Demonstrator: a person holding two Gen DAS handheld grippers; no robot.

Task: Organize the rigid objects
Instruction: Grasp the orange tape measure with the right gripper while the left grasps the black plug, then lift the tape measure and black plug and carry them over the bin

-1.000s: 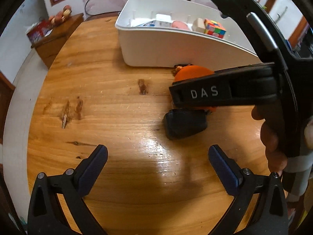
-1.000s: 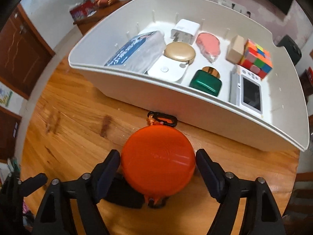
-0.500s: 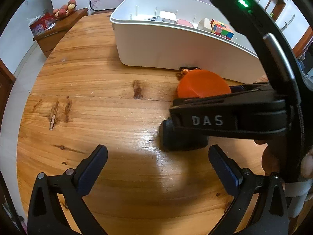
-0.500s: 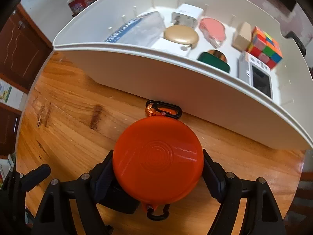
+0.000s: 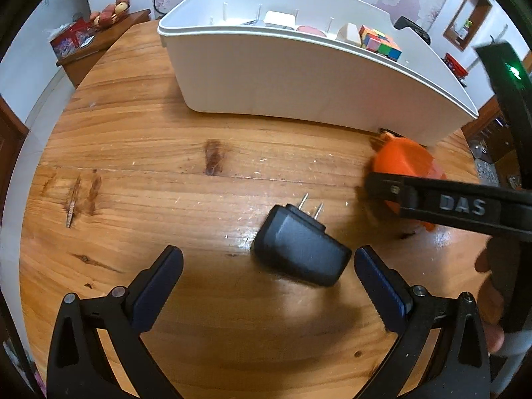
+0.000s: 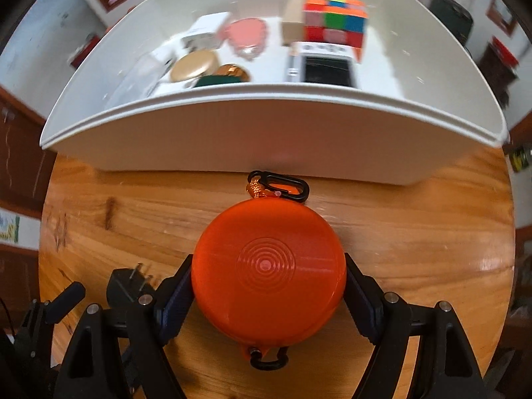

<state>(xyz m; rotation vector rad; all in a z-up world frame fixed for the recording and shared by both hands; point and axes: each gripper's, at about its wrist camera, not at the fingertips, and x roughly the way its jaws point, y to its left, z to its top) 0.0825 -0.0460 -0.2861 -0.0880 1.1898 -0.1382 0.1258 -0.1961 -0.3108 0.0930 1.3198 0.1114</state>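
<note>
Orange plastic is filling my right view: the round orange case (image 6: pixel 268 274) is sitting between the pads of the right gripper (image 6: pixel 268 286), which I am reading as closed on its flanks, both pads touching its rim. Its black carabiner (image 6: pixel 278 187) is pointing straight ahead toward the near wall of the white bin (image 6: pixel 266 136), which is lying directly in front and just beyond the clip. I judge the coming move to be a lift up and forward over that rim, so the case is having to clear the wall before it goes in with the colour cube (image 6: pixel 334 21) and the other items.

My left gripper (image 5: pixel 266 282) is hovering with its jaws spread wide and holding nothing. The black plug adapter (image 5: pixel 301 246) is lying flat on the wooden table (image 5: pixel 139 166) just ahead of those tips, nearer the right-hand pad than the left. Its long axis is running diagonally, prongs aimed away toward the bin. This gripper is the nearer one to it; I would be turning the wrist a little so the pads meet its long sides squarely.
</note>
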